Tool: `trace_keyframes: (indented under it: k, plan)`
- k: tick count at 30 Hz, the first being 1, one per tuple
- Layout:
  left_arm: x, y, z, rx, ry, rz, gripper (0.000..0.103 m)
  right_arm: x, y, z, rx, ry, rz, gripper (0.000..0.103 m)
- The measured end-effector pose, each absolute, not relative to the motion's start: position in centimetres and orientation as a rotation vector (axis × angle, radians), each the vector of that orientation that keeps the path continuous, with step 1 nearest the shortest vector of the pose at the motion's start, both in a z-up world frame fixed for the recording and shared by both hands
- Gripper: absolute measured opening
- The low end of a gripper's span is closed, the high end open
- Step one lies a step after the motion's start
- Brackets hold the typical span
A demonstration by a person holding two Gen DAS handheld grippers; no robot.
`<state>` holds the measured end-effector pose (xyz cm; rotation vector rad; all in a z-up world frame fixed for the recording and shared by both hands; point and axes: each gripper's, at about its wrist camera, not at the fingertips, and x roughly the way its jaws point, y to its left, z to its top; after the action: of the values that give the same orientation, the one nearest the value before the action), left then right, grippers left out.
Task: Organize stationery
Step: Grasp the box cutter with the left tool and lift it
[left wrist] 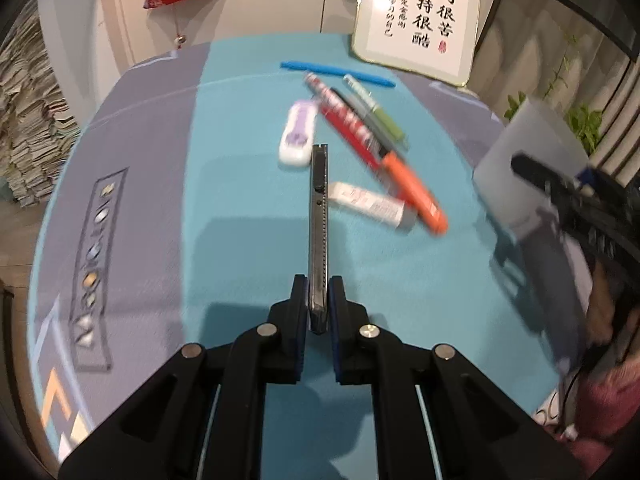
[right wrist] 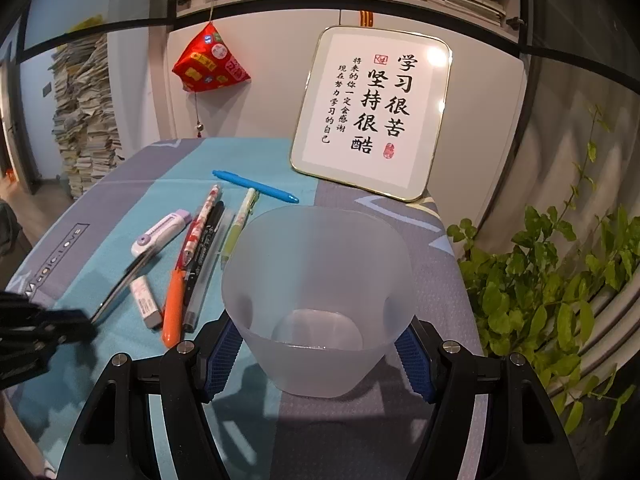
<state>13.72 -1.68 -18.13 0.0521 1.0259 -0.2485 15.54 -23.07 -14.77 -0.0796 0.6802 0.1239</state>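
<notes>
My left gripper (left wrist: 319, 300) is shut on a grey metal utility knife (left wrist: 319, 216), held lengthwise above the teal mat; it also shows in the right wrist view (right wrist: 120, 284). My right gripper (right wrist: 320, 348) is shut on a frosted translucent cup (right wrist: 320, 280), tilted with its mouth toward the camera; the cup shows in the left wrist view (left wrist: 528, 168) at the right. On the mat lie an orange marker (right wrist: 174, 304), a red patterned pen (right wrist: 198, 228), a black pen (right wrist: 206, 248), a green pen (right wrist: 238, 228), a blue pen (right wrist: 256, 186), a white eraser (right wrist: 145, 300) and a purple-white correction tape (right wrist: 160, 232).
A framed calligraphy board (right wrist: 370, 112) leans against the wall at the back of the table. A red pouch (right wrist: 210, 62) hangs on the wall. A green plant (right wrist: 552, 280) stands off the table's right edge. Stacked papers (right wrist: 84, 120) stand at far left.
</notes>
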Motion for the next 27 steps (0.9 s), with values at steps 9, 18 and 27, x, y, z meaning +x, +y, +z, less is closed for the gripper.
trace_keyframes:
  k: [9,18,27]
  plan:
    - [12.8,-1.1,-18.2,0.123,1.072,-0.212,0.032,14.7,-22.8,-14.6,-0.071,0.697,0.158,0.072]
    - [17.2,-3.2,-18.4,0.157,0.971,-0.203,0.044,14.5,-22.2,-14.7,-0.118,0.674,0.180,0.072]
    - [17.7,-2.9,-18.9,0.149,0.990,-0.201,0.042,15.5,-23.8,-16.3,-0.069,0.663,0.311,0.072]
